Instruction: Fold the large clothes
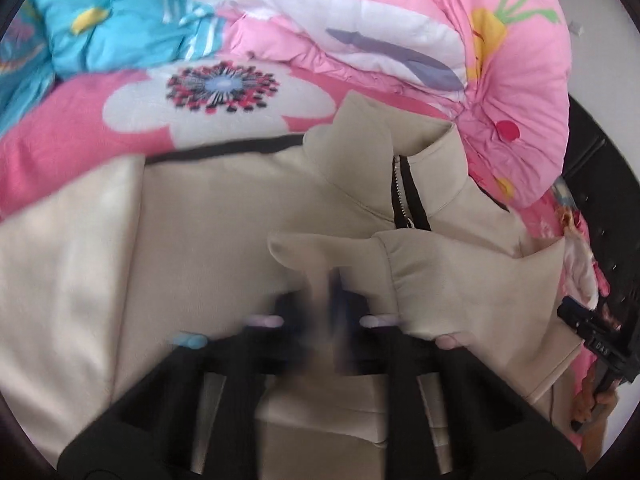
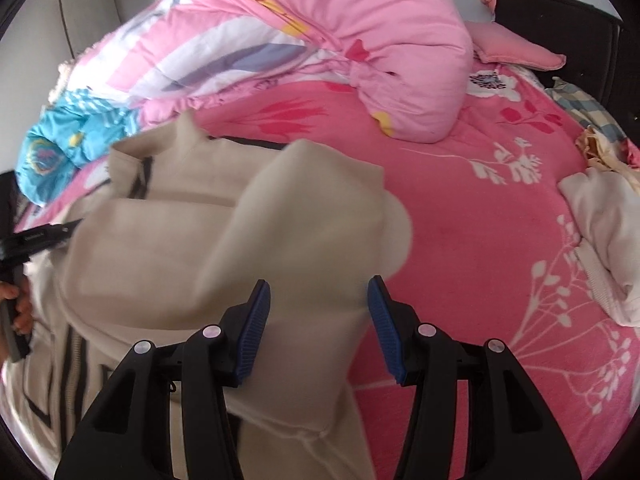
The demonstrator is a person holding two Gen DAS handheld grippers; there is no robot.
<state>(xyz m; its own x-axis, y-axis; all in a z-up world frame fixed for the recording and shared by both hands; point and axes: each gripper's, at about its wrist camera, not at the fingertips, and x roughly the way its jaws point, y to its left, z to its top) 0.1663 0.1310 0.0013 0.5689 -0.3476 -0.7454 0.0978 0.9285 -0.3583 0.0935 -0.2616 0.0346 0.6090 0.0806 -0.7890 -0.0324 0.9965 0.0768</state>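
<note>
A beige zip-up jacket [image 1: 224, 216] with a stand collar and dark zipper [image 1: 406, 192] lies on the pink floral bed sheet [image 2: 460, 240]. My left gripper [image 1: 326, 300] is blurred by motion, its jaws close together on a beige sleeve [image 1: 320, 252] over the jacket body. My right gripper [image 2: 318, 316] is open, blue pads [image 2: 256, 332] wide apart, with a raised fold of the jacket's other sleeve [image 2: 304, 220] between and beyond them. The left gripper also shows at the left edge of the right wrist view [image 2: 40, 236], held in a hand.
A rolled pink quilt [image 2: 380, 40] and a blue quilt [image 2: 72, 144] lie behind the jacket. A white garment [image 2: 600, 224] lies at the bed's right side. A pink pillow [image 2: 516, 48] and dark headboard [image 2: 560, 24] are at the far right.
</note>
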